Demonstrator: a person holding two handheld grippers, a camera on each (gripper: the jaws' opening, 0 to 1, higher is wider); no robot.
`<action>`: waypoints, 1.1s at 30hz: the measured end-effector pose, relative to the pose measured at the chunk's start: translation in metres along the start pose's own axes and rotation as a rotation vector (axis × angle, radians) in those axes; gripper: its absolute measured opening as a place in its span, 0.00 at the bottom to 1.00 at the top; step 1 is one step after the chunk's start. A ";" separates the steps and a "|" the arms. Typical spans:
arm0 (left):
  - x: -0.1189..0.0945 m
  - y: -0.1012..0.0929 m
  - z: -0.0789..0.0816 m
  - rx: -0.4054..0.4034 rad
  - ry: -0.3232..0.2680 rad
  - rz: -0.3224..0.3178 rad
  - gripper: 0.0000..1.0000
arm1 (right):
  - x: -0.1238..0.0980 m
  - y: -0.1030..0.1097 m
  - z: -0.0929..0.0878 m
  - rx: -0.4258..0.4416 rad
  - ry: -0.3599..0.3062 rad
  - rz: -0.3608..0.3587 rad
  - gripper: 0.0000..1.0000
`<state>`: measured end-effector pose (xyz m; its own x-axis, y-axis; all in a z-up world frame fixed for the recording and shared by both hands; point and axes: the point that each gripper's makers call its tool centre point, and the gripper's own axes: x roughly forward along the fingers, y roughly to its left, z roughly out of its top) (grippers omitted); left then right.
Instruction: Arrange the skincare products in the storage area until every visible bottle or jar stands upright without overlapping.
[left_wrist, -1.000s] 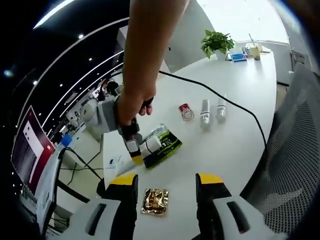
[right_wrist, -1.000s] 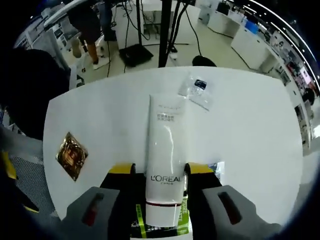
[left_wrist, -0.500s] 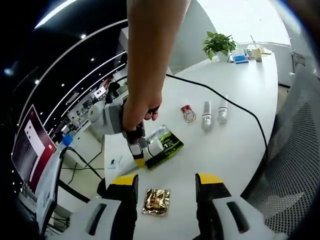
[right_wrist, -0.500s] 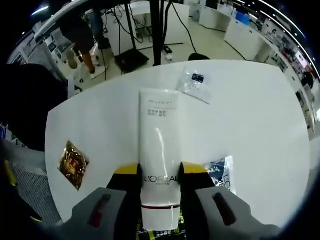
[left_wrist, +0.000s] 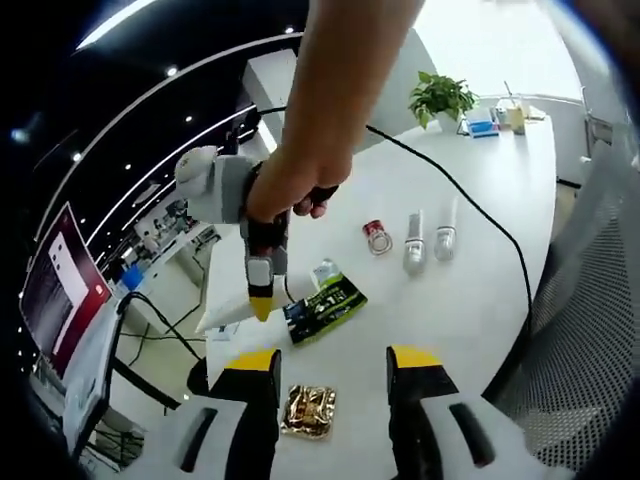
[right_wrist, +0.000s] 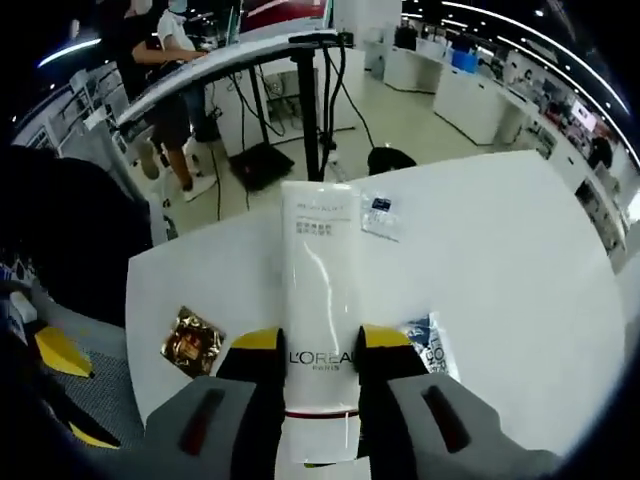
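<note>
In the right gripper view my right gripper is shut on a white L'Oréal tube, which points away from me and hangs above the white table. The left gripper view has a hand holding that right gripper in the air, with the tube slanting down to the left. My left gripper is open near the table edge, just above a gold sachet. A red-lidded jar and two slim bottles lie farther off.
A green-and-black pack and a small white item lie under the raised tube. A black cable crosses the table. A potted plant stands at the far end. A clear sachet, a blue sachet and the gold sachet lie near the tube.
My right gripper has risen with the white tube, lifting it off the green-and-black pack and the table. The left gripper has stayed open in place.
</note>
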<state>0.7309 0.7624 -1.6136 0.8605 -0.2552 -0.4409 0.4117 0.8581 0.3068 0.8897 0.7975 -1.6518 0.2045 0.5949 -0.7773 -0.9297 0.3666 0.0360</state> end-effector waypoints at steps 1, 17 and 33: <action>-0.001 0.001 0.001 -0.012 -0.006 0.004 0.37 | -0.010 0.002 -0.002 0.001 -0.014 -0.003 0.25; -0.003 -0.014 0.021 -0.029 -0.074 -0.110 0.48 | -0.167 0.056 -0.078 0.190 -0.315 -0.119 0.26; -0.010 -0.043 0.091 -0.803 -0.240 -0.433 0.76 | -0.216 0.095 -0.117 0.334 -0.513 -0.262 0.27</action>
<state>0.7318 0.6874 -1.5461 0.7567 -0.6318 -0.1679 0.4568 0.6948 -0.5555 0.7211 0.6203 -1.5535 0.6076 0.6905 -0.3925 -0.7012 0.6984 0.1434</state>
